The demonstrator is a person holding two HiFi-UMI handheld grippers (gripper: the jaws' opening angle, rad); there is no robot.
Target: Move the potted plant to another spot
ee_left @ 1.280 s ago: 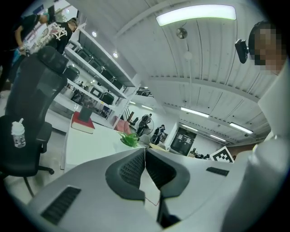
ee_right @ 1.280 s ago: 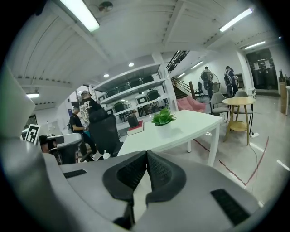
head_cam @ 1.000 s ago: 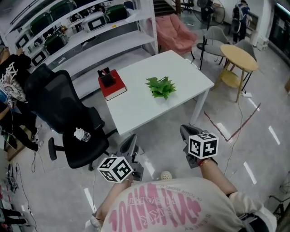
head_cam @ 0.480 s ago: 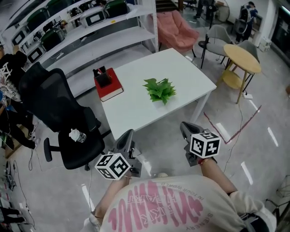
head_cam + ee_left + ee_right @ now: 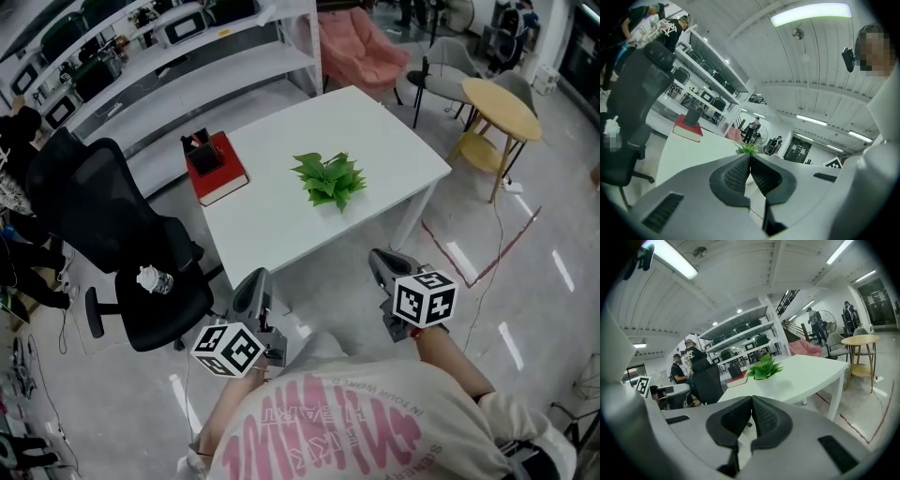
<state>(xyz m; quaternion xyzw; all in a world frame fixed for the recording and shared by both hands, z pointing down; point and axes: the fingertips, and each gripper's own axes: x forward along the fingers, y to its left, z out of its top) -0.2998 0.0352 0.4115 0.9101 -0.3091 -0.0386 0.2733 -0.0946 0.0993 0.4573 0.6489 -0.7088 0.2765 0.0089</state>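
**Potted plant [image 5: 328,178] untouched, approach judged unfinished**

Worktop [image 5: 281,230]: white, rectangular, seen cornerwise from head view. Mostly bare, so plenty of room for a new set-down spot.

Office chair [image 5: 108,220]: black, just off worktop's left side, small bottle [image 5: 153,279] lying on seat. Off to one side of any reach line.

Red book [image 5: 220,178]: at worktop's far-left edge, black holder [image 5: 201,150] standing on top. Well apart from plant, so nothing crowding a grasp.

Plant: near worktop's middle, a little toward right side. Upright, long axis vertical. Pale pot [image 5: 769,384] visible beneath foliage only in right gripper view, hidden by leaves from above. Leaves fanned to all sides, no evident front.

Left gripper [image 5: 251,286] and right gripper [image 5: 382,267]: held low over floor, short of worktop's near edge, one at each side of body, both aimed toward worktop. Jaws pressed together on each, nothing between them. Plant ahead, just above jaw tips, in both gripper views. Judged: carried closed and empty for the walk-in, with opening needed before any grip. Pot wall the likelier hold, foliage looking too soft to bear a lift.
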